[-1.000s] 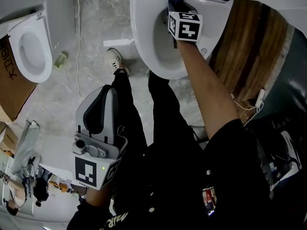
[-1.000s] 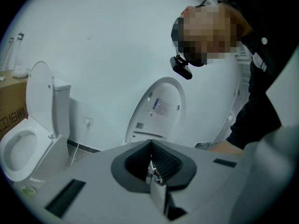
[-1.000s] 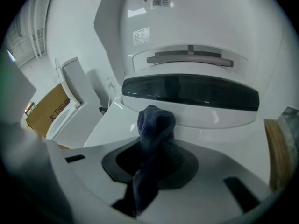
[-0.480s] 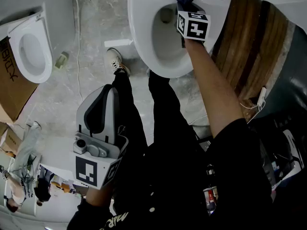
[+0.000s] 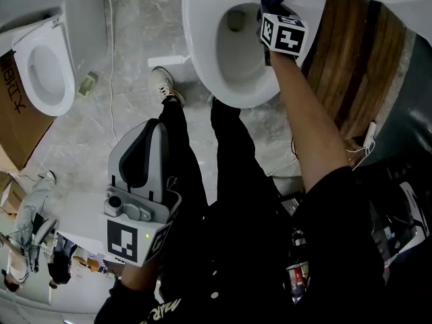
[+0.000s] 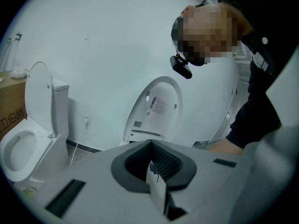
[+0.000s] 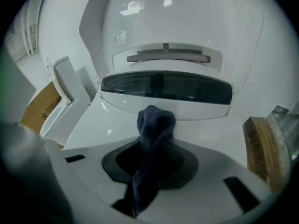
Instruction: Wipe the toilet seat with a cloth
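Observation:
The white toilet seat (image 5: 202,52) rings the bowl at the top of the head view, its lid (image 7: 163,17) raised behind. My right gripper (image 5: 273,5) is at the seat's back right, by the dark hinge strip (image 7: 166,88). It is shut on a dark blue cloth (image 7: 154,125), whose bunched end pokes out past the jaws against the rear of the seat (image 7: 112,120). My left gripper (image 5: 138,171) hangs low beside the person's legs, far from the toilet. Its jaws are shut with nothing between them (image 6: 156,181).
A second toilet (image 5: 44,66) with its lid up stands at the left, next to a cardboard box (image 5: 17,113). A white cable (image 5: 108,59) runs over the marble floor. A wooden panel (image 5: 358,66) flanks the toilet's right side. The person's legs and a shoe (image 5: 162,86) stand before the bowl.
My right gripper has slid the cloth rightward along the back of the seat, from the bowl's rear middle toward the right hinge corner. The left gripper stays still.

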A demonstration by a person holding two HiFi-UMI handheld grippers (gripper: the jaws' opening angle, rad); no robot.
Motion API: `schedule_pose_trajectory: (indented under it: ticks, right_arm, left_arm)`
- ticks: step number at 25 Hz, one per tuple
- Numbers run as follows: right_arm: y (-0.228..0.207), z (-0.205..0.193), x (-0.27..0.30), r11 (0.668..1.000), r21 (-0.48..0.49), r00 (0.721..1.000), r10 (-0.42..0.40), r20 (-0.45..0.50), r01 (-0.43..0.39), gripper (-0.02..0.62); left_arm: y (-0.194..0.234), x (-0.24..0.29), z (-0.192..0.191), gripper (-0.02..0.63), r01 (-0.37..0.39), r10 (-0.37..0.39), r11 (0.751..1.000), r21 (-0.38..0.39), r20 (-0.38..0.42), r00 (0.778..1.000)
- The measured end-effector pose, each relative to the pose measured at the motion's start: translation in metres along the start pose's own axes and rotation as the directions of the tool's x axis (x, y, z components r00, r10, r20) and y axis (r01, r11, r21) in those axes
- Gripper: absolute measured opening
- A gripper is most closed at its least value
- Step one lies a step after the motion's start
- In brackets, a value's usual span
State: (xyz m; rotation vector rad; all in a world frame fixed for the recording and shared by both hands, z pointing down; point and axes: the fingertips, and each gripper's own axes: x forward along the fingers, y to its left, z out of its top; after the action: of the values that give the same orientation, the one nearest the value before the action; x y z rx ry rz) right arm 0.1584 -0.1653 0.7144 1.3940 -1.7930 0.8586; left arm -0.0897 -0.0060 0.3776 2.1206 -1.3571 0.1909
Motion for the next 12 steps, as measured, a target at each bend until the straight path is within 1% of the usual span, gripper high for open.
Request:
schedule_pose_trajectory:
  ticks: [3, 7, 12]
  right_arm:
    - [0.003, 0.0, 0.0, 1.0, -0.027, 1.0, 0.007, -0.012, -0.007, 0.086]
    - [0.0, -0.006, -0.012, 0.99, -0.137, 0.998, 0.014, -0.065, -0.023, 0.086]
    - [-0.009, 0.0, -0.047, 0.969, -0.244, 0.998, 0.031, -0.063, -0.046, 0.086]
  left_arm:
    - [0.0, -0.004, 0.001, 0.011, 0.006, -0.006, 1.0, 0.002, 0.01, 1.0]
    - [-0.001, -0.011, 0.01, 0.011, 0.004, -0.005, 1.0, 0.026, 0.02, 1.0]
    - [-0.012, -0.014, 0.054, 0.011, 0.045, -0.052, 0.995, 0.093, 0.073, 0.996]
